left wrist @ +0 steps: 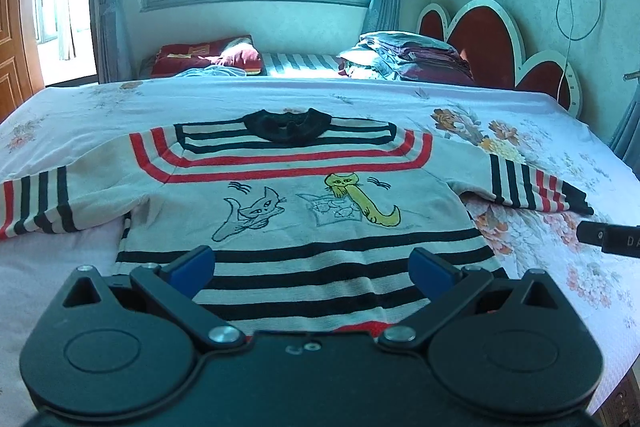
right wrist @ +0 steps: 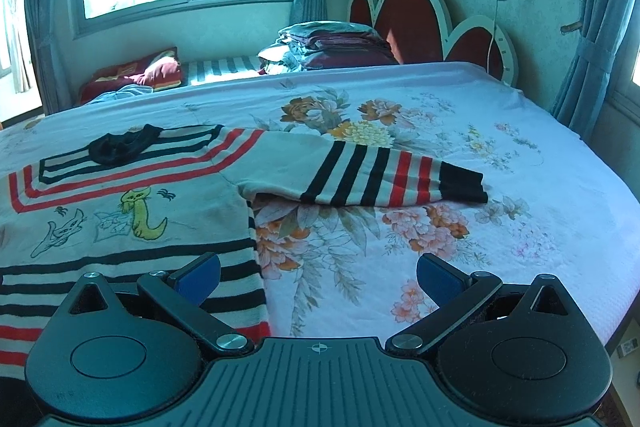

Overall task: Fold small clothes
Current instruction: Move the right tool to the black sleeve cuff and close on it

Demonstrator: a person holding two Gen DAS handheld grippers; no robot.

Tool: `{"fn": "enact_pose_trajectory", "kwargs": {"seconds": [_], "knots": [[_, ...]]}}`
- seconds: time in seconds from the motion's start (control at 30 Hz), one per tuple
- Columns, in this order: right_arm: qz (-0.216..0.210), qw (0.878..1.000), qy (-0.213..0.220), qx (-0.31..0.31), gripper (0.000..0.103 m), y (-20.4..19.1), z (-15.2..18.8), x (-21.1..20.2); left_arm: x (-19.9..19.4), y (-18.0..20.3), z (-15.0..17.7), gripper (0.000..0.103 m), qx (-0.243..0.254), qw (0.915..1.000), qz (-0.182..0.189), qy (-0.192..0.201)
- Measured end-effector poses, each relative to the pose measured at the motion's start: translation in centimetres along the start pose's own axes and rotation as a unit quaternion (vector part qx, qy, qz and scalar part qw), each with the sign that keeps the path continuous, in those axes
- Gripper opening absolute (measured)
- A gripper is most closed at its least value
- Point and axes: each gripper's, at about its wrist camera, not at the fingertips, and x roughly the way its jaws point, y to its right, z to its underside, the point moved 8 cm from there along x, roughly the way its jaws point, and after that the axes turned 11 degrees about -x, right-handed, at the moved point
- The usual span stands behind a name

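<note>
Your sweater (left wrist: 296, 195) lies flat and face up on the floral bedsheet (right wrist: 440, 227), black collar (left wrist: 289, 126) pointing toward the headboard side. It's a pale knit: red bands ring the yoke, black stripes cross the lower body, a red hem at the near edge. Two cats sit on the chest, one grey outline (left wrist: 250, 213), one yellow (left wrist: 362, 201). Both sleeves spread outward; the striped right sleeve (right wrist: 384, 173) ends in a black cuff. Your left gripper (left wrist: 312, 273) hovers over the hem, jaws wide apart, holding nothing. Your right gripper (right wrist: 318, 277) is just beside the sweater's right edge, jaws wide apart too, empty.
</note>
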Motion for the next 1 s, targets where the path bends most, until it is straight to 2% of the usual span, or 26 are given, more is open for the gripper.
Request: {"fn": "enact_pose_trajectory", "kwargs": {"seconds": [0.2, 0.33, 0.43, 0.53, 0.7, 0.73, 0.77, 0.8, 0.83, 0.9, 1.0], "knots": [[0.006, 1.0, -0.013, 0.025, 0.103, 4.1, -1.3, 5.4, 5.0, 3.2, -1.0, 0.103, 0.016, 0.9996, -0.022, 0.005], [0.012, 0.998, -0.023, 0.049, 0.103, 7.9, -1.6, 9.6, 9.5, 6.7, -1.1, 0.103, 0.049, 0.9974, -0.03, -0.043], [0.01, 0.995, -0.023, 0.093, 0.103, 11.6, -1.8, 12.6, 12.4, 8.8, -1.3, 0.103, 0.059, 0.9952, -0.049, -0.061], [0.012, 0.989, -0.017, 0.145, 0.103, 15.6, -1.7, 15.5, 15.1, 11.1, -1.5, 0.103, 0.056, 0.9945, -0.038, -0.08], [0.016, 0.977, -0.011, 0.214, 0.102, 20.9, -1.1, 19.3, 17.7, 14.1, -1.9, 0.103, 0.068, 0.9935, -0.02, -0.089], [0.014, 0.974, -0.011, 0.227, 0.096, 21.6, -0.9, 20.0, 18.3, 14.6, -2.0, 0.102, 0.074, 0.9929, -0.026, -0.09], [0.009, 0.972, -0.011, 0.236, 0.069, 22.1, -0.7, 20.6, 18.8, 14.9, -2.1, 0.102, 0.079, 0.9922, -0.03, -0.092], [0.005, 0.969, -0.018, 0.245, 0.057, 22.4, -0.5, 21.1, 19.4, 15.2, -2.1, 0.102, 0.082, 0.9913, -0.03, -0.098], [0.001, 0.965, -0.028, 0.26, 0.053, 22.8, -0.1, 21.8, 19.9, 15.4, -2.1, 0.102, 0.083, 0.9905, -0.03, -0.106], [-0.01, 0.958, -0.036, 0.285, 0.053, 23.4, 0.6, 22.5, 20.8, 15.8, -2.3, 0.103, 0.082, 0.9898, -0.032, -0.112], [-0.02, 0.951, -0.039, 0.306, 0.053, 23.8, 1.1, 22.6, 21.8, 16.2, -3.2, 0.103, 0.092, 0.9902, -0.041, -0.097]]}}
